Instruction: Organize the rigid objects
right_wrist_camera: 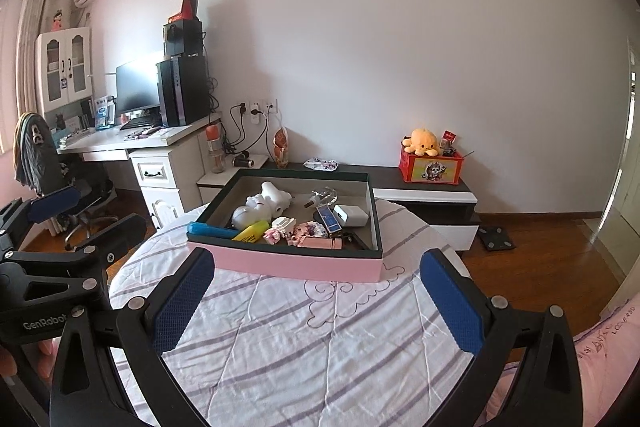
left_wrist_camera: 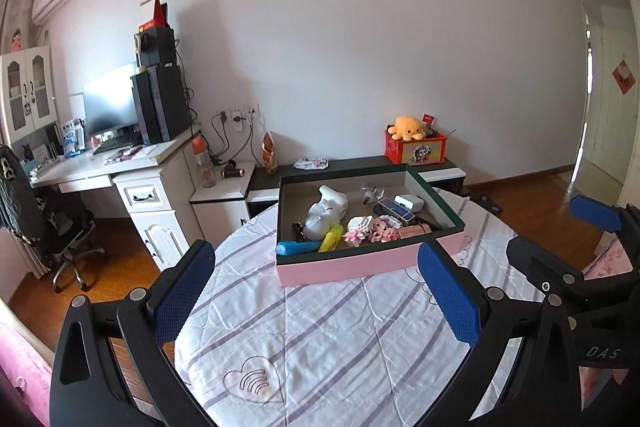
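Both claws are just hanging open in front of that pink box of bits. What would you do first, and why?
Probably ease the left gripper forward toward the blue marker. Both grippers hang open and empty short of the pink box, and the marker lies at its near-left edge.

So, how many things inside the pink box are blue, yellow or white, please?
Blue: 2, the marker and the flat patterned case
Yellow: 1, the highlighter
White: 2, the figurine and the charger
Total: 5, all in the pink box
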A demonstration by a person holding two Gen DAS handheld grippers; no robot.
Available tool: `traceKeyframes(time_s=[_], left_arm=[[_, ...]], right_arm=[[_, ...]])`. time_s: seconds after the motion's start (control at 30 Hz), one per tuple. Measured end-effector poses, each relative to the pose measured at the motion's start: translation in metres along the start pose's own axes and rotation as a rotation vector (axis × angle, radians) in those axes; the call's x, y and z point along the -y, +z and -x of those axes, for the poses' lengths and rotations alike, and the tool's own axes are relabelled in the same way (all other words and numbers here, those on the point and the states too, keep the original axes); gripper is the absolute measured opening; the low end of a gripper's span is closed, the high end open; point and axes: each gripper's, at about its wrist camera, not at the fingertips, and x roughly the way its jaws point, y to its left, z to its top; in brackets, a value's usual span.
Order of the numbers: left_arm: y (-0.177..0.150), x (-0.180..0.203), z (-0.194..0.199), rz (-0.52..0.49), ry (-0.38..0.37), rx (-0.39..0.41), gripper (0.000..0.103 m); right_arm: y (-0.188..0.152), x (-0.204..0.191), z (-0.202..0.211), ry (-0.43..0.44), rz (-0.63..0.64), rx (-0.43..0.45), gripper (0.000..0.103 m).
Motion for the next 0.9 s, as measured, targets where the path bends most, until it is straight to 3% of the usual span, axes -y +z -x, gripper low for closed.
traceKeyframes(time_s=[0.9], left_arm=[[-0.001, -0.01, 0.162, 0.019, 0.029, 0.235, 0.103]], right_arm=[[0.002, -0.035, 0.143, 0.001, 0.044, 0.191, 0.103]])
